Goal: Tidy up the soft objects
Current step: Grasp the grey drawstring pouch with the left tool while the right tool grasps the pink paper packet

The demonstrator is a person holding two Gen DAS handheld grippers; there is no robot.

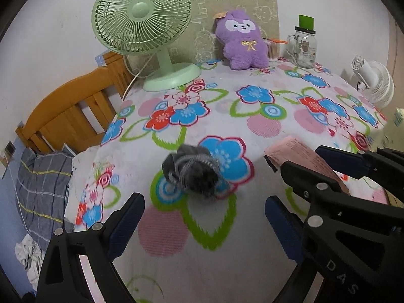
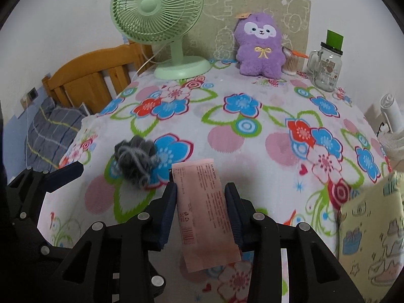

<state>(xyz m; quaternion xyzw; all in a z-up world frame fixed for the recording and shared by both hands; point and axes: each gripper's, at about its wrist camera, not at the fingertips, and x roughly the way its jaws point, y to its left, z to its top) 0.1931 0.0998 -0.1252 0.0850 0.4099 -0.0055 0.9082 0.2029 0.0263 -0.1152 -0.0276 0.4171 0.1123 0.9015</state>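
Nearest to us in the right wrist view, our right tongs [image 2: 200, 209] are clamped on a flat pink packet [image 2: 203, 214], one blue-padded finger pressed against each long edge, the packet's far end reaching past the fingertips over the cloth. In the left wrist view our left tongs [image 1: 204, 217] stand wide apart with nothing between them, and the right tongs [image 1: 298, 162] come in from the right with the pink packet [image 1: 300, 156] held in them. Under both lies the table [image 1: 227, 265], covered by a white flowered tablecloth [image 2: 265, 151] printed with blue and red blossoms, green leaves and pink discs. The grey scrunchie [image 1: 193, 170], a crumpled ring of soft cloth, sits on that tablecloth ahead of the left tongs, roughly in line with the gap between the fingers but beyond their tips; from the right wrist it lies to the left of the packet's far end, just beside it and not touching. At the back of the table a green desk fan [image 1: 144, 32] stands on the left, a purple plush toy [image 1: 242, 43] leans against a patterned beige board [image 1: 265, 7], and a glass jar [image 1: 303, 48] stands at the right. A white fan [image 1: 373, 80] sits off the right edge. Left of the table we see a wooden headboard [image 1: 70, 111] and a grey checked pillow [image 1: 43, 189], with a pale wall behind. A yellow printed cushion [image 2: 373, 234] shows at lower right.
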